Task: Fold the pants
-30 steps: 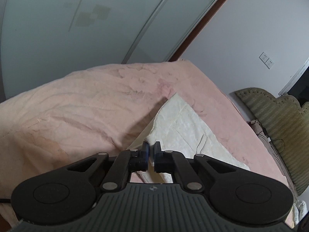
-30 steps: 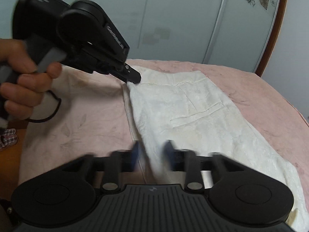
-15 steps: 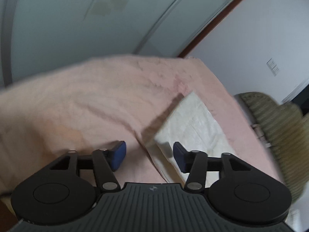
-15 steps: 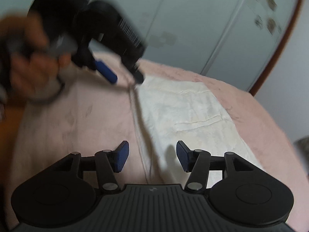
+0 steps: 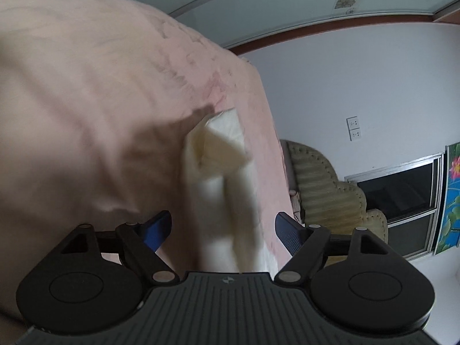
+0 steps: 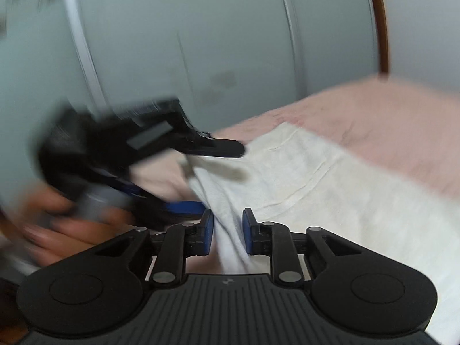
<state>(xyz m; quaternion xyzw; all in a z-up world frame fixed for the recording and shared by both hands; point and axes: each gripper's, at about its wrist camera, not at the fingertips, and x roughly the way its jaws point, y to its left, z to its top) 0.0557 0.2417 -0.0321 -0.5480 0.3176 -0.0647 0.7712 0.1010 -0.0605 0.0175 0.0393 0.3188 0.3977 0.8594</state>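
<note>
The cream pants [image 6: 330, 189] lie on the pink bed [image 5: 86, 100]. The left claw [image 5: 222, 228], just opening, stands wide astride a raised fold, pads clear. The right claw [image 6: 227, 231], just closing, stands narrow around the pants' edge; contact is unclear.

Your pants [image 6: 330, 189]: cream-white, textured fabric, spread flat on pink bedcover across right of right-wrist frame; near edge bunched lower centre; seams visible.
</note>
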